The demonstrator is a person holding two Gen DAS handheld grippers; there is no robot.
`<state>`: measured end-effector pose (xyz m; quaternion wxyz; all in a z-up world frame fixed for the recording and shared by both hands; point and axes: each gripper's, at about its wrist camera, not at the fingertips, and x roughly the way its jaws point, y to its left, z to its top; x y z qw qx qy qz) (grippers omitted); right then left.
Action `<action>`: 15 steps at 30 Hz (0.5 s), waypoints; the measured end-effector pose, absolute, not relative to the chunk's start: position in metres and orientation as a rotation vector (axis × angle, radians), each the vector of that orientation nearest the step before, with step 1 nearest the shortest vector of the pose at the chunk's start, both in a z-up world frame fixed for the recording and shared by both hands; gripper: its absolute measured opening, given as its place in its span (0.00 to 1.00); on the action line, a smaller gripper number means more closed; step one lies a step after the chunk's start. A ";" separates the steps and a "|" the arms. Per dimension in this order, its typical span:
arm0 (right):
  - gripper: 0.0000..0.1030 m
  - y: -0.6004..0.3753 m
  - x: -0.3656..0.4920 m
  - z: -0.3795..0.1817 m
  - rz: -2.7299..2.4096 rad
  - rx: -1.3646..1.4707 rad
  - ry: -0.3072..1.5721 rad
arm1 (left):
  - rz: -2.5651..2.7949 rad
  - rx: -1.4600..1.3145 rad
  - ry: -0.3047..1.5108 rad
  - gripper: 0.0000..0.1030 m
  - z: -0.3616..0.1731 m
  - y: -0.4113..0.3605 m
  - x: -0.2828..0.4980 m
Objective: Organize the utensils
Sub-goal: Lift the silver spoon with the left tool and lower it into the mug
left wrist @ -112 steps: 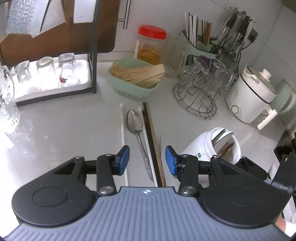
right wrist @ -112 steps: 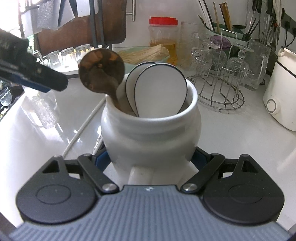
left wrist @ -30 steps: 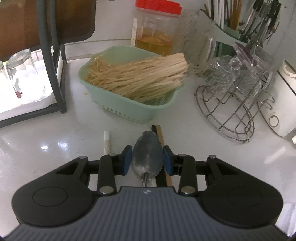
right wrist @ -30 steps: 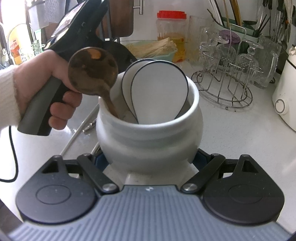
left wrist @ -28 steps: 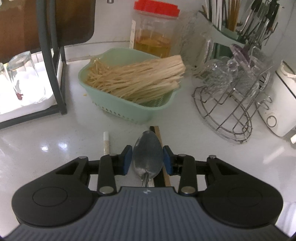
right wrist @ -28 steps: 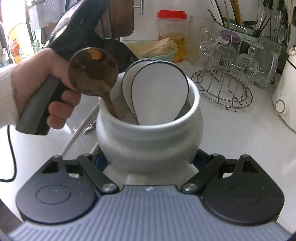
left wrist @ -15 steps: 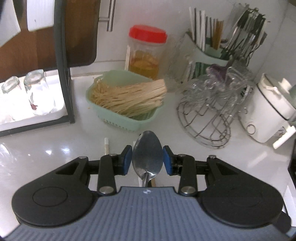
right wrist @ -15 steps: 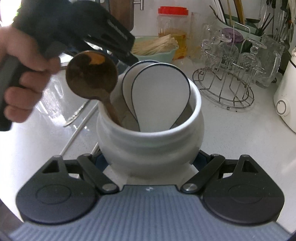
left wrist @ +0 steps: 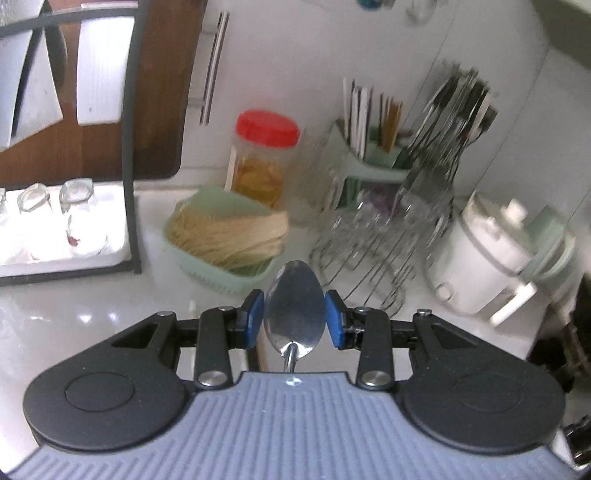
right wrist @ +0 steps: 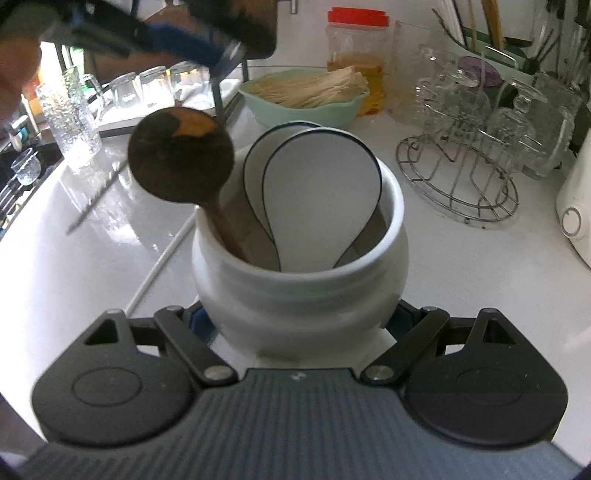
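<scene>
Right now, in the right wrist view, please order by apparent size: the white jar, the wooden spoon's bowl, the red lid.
1. white jar, largest, though nearest the camera
2. wooden spoon's bowl
3. red lid, smallest, but farthest away, so its true size is unsure

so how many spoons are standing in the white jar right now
3. A dark wooden spoon leans at the left of the white jar; two white spoons stand overlapped, one in front, one behind. Others may sit hidden lower inside.
</scene>
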<state>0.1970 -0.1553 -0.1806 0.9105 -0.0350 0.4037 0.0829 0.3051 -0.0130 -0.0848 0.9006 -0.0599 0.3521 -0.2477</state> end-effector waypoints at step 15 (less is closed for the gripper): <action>0.89 -0.137 0.206 -0.181 0.180 -0.067 0.825 | -0.711 -0.152 0.667 0.40 -0.047 -0.037 0.323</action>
